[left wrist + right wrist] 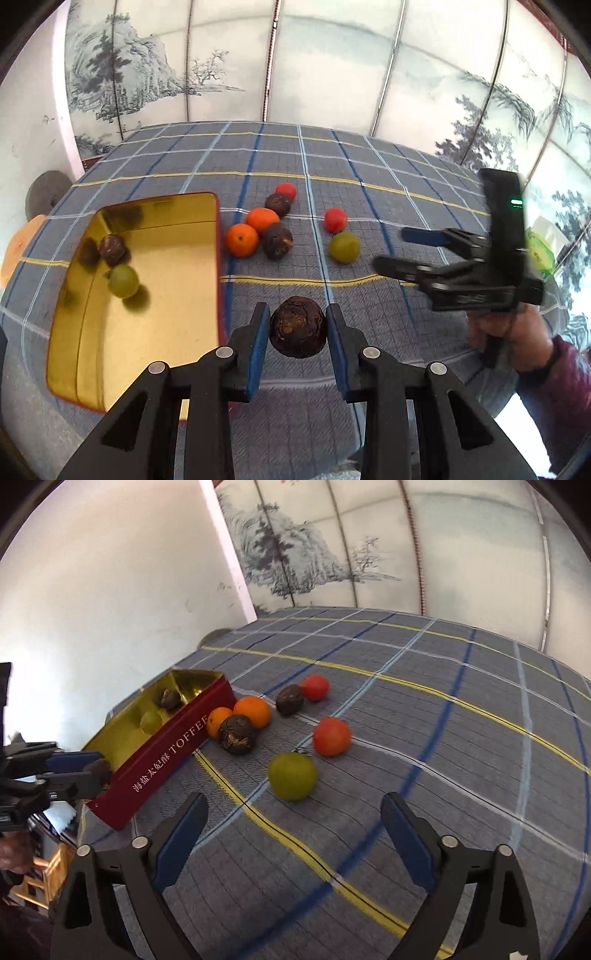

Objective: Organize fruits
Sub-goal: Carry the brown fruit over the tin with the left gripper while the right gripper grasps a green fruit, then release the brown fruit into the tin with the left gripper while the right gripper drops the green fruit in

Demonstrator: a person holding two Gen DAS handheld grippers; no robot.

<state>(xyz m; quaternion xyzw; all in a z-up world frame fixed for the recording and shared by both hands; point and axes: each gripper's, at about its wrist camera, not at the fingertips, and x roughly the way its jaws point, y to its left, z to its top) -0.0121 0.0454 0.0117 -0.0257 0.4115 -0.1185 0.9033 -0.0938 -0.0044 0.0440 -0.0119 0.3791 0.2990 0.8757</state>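
My left gripper (297,325) is shut on a dark brown fruit (297,327) and holds it above the cloth, just right of the gold tin (162,332). The tin holds a dark fruit (112,249) and a green fruit (123,281). On the cloth lie two oranges (241,240), two dark fruits (277,240), two red fruits (335,220) and a green fruit (344,247). My right gripper (293,812) is open and empty, just short of the green fruit (292,775). It also shows in the left wrist view (399,251).
The table wears a blue-grey plaid cloth (369,177). The tin's outer wall is red with TOFFEE lettering (166,753). A painted screen (295,66) stands behind the table. A wooden chair (48,878) sits below the table's left edge.
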